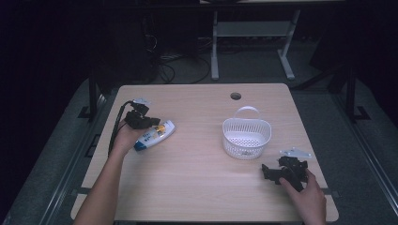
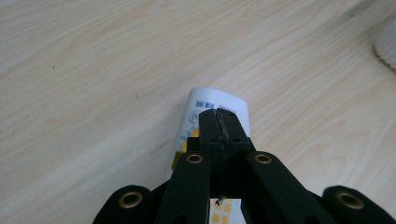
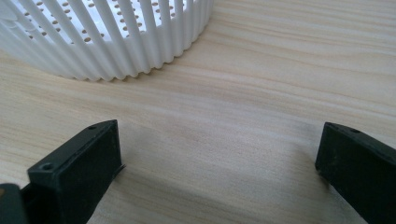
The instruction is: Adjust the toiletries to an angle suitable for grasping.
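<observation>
A white tube with blue and yellow print lies flat on the left part of the wooden table. My left gripper hovers right over it with its jaws pressed together; in the left gripper view the tube sticks out beyond and beneath the shut left gripper. A white slotted basket with a handle stands right of centre. My right gripper rests low on the table in front of it, jaws wide apart and empty. The right gripper view has the basket wall just ahead of the open right gripper.
A round cable hole sits near the table's far edge. Behind the table stands a grey desk frame with cables on the dark floor. Bare wood stretches between the tube and the basket.
</observation>
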`<state>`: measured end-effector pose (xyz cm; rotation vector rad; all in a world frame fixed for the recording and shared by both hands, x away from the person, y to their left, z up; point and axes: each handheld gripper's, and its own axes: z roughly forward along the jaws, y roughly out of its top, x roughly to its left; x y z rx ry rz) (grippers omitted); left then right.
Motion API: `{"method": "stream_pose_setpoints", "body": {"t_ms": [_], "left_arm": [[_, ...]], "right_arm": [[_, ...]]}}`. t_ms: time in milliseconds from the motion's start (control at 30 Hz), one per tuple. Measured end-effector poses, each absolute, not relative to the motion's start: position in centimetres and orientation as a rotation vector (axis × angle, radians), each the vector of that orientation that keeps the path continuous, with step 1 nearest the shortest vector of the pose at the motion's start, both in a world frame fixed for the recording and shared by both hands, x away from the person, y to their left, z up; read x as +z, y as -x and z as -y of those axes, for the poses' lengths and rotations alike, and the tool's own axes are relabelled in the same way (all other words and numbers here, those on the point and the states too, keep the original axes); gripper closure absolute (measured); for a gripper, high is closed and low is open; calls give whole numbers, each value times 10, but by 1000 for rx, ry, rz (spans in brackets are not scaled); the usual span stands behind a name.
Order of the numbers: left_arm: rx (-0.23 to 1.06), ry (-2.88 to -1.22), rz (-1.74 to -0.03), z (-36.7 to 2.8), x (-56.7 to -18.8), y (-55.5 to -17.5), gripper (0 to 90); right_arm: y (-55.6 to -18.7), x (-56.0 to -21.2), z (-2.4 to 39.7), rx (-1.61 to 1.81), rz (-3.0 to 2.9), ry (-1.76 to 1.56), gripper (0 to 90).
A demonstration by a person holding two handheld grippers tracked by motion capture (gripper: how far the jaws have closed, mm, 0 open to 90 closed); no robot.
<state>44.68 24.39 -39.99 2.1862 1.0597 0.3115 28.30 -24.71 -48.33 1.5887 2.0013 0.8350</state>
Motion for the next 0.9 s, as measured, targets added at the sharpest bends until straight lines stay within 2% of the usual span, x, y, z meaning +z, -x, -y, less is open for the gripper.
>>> {"method": "stream_pose_setpoints", "body": {"t_ms": [467,900], "left_arm": [[317,-2200,-1084,-223,-410,-490,900],[270,-2231,-1164,-223,-432,-501,900]], "right_arm": [[-283,-483,247,835,-2001,-1588,0],[-283,-483,247,836,-2000,-1590,0]]}}
